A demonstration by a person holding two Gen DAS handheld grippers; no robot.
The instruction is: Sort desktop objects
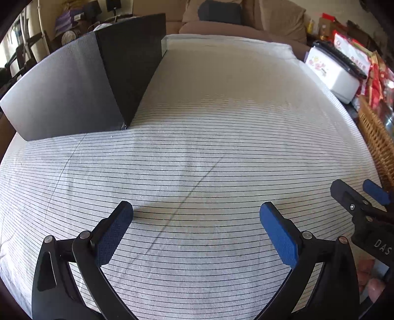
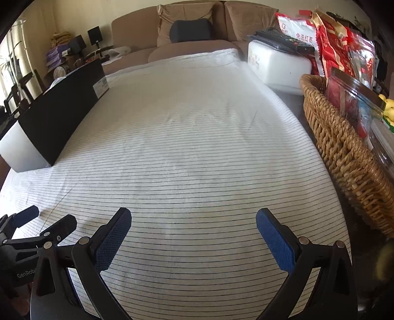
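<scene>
Left wrist view: I see the black box (image 1: 118, 73) standing on the striped cloth (image 1: 209, 123) at the far left, its long axis running away from me.
Box, right wrist view: the same box (image 2: 61, 108) sits well off to the left, a white label on its far end.
Nearer arm: I judge my left tongs (image 1: 196, 229) closer to the box; it lies ahead and to their left.
Left tongs: spread wide, holding nothing, hovering low over the cloth.
Right tongs: (image 2: 193, 233) also spread wide and empty; they show at the right edge of the left view (image 1: 359, 194), just beside the left pair.
Loose items: I see none on the cloth between the tongs and the box, so what is to be sorted I cannot tell.
Worktop edge: a wicker basket (image 2: 344, 157) of red packets borders the cloth on the right, with a white case (image 2: 278, 69) beyond it.
Background: a brown sofa (image 2: 192, 14) past the cloth's far end.
</scene>
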